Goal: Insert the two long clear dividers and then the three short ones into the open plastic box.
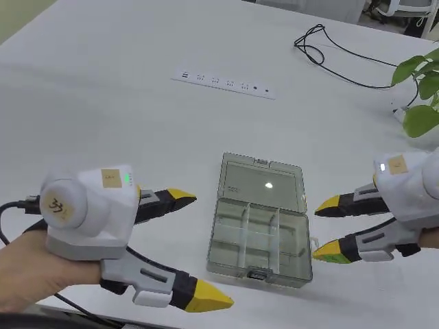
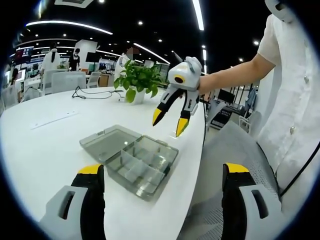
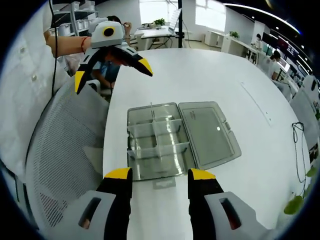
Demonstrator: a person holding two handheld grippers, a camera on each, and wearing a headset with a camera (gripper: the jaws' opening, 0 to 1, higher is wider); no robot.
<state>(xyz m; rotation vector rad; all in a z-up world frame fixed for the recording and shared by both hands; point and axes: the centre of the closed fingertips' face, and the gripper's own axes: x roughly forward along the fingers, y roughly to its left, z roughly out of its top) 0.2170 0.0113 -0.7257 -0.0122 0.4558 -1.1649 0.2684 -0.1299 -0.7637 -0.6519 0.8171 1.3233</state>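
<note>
Showing the open plastic box (image 1: 257, 240) near the white table's (image 1: 103, 103) front edge, lid (image 1: 264, 181) laid flat, with clear dividers (image 1: 264, 229) standing inside as a grid. Flanked by the left gripper (image 1: 212, 249) and right gripper (image 1: 316, 232), both with jaws spread wide, gripping nothing, apart from the box. Beyond, a power strip (image 1: 223, 82), black cable (image 1: 329, 51) and potted plant (image 1: 418, 89).

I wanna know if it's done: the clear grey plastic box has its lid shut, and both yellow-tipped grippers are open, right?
No. The clear grey plastic box has its lid open, lying flat, as the head view shows. The yellow-tipped left gripper and right gripper are open.
</note>
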